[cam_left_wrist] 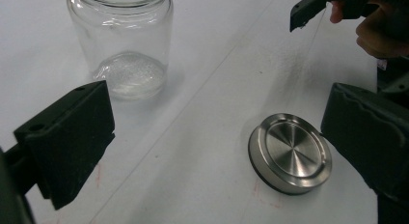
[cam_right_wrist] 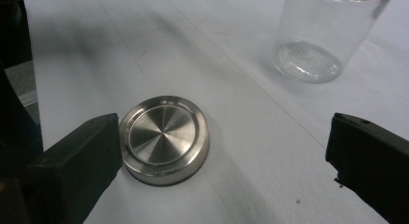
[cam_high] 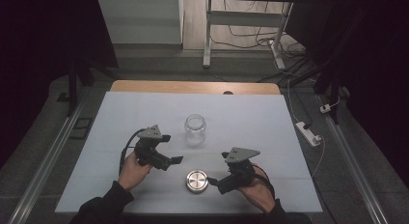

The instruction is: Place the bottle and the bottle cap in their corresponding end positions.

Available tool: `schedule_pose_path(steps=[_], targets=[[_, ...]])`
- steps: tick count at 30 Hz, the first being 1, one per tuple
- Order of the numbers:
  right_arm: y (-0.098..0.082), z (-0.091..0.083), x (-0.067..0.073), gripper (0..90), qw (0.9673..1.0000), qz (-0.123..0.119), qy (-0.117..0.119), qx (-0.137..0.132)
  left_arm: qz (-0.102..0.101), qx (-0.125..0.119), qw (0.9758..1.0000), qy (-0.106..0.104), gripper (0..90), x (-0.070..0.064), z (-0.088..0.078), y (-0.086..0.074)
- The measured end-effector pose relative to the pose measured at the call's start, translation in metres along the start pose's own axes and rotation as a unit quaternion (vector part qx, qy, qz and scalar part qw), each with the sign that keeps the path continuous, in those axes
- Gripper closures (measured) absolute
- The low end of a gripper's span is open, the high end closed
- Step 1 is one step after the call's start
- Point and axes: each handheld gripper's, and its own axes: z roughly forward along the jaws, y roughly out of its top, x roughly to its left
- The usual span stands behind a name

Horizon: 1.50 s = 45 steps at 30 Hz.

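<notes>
High view first: I see the metal lid [cam_high: 197, 181] lying flat on the white tabletop [cam_high: 120, 113], near its front edge, between my two tools. My right hand-held gripper [cam_high: 215, 180] sits just beside it, jaws wide apart, nothing clamped. My left hand-held gripper [cam_high: 172, 149] hangs apart too, empty. Behind the lid, the glass jar [cam_high: 195, 129] stands upright, uncapped.

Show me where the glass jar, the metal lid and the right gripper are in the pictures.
jar [cam_high: 195, 130], high view, on its glass side.
lid [cam_left_wrist: 291, 152], left gripper view, on its flat metal top.
right gripper [cam_high: 214, 181], high view, midway between the tips of its jaws.
</notes>
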Motion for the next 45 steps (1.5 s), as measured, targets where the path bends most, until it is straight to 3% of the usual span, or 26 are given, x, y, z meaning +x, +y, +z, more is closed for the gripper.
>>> schedule_pose_path(steps=[11,22,29,45], targets=[[-0.004,-0.013,-0.003,0.0,0.9997,-0.007,-0.023,0.0,-0.007,0.001,1.0,0.006,0.0,-0.011,-0.017,-0.015],[-0.016,-0.033,-0.011,0.0,0.9983,0.021,-0.053,-0.006,-0.008,0.017,0.9996,0.02,0.0,-0.021,-0.032,-0.033],[-0.024,-0.047,-0.014,0.0,0.9967,0.035,-0.072,-0.011,-0.02,0.012,0.9993,0.028,0.0,-0.025,-0.046,-0.046],[-0.045,-0.074,-0.02,0.0,0.9916,0.061,-0.114,-0.009,-0.045,-0.009,0.9954,0.084,0.0,-0.03,-0.084,-0.078]])
